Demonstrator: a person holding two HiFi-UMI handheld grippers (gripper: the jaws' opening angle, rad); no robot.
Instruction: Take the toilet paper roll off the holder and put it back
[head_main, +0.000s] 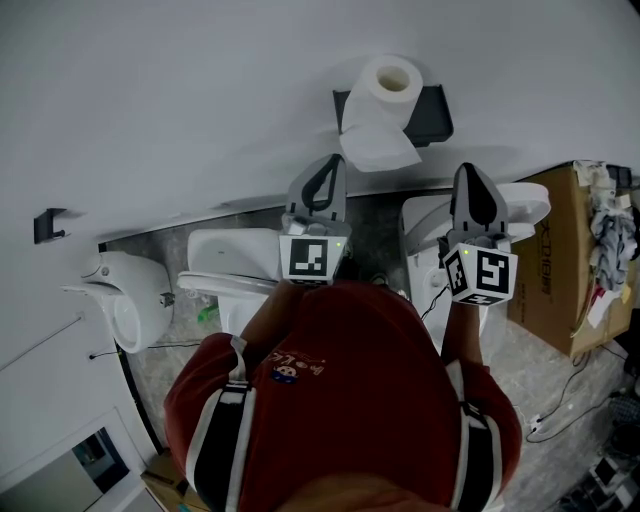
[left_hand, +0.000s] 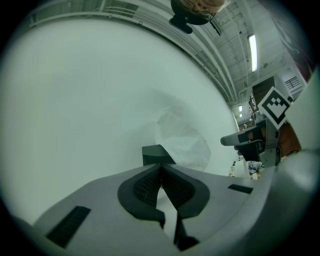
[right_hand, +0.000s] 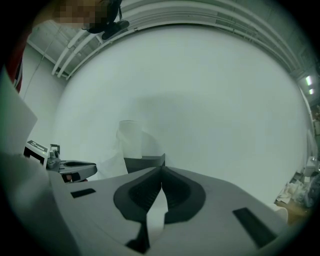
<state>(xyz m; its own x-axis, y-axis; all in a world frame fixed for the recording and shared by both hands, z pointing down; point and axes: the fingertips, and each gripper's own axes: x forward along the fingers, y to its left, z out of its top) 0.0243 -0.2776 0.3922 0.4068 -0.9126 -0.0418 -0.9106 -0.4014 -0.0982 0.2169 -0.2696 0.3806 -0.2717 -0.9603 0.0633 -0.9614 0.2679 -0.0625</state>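
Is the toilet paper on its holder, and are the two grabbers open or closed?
toilet paper roll: upright on the holder, loose end hanging down.
holder: on the wall, carrying the roll.
left gripper: shut, empty, not touching the roll.
right gripper: shut, empty, not touching the roll.

The grey left gripper (head_main: 326, 172), with black ribbed pads, is held level and points straight ahead. Its jaws meet at the tips with nothing between them. The grey right gripper (head_main: 472, 178) is level beside it and apart from it, pointing the same way, jaws likewise closed and empty. Each black-and-white marker cube (head_main: 308, 258) faces up. Both arms, in red sleeves (head_main: 212, 400) striped black and white, reach forward.
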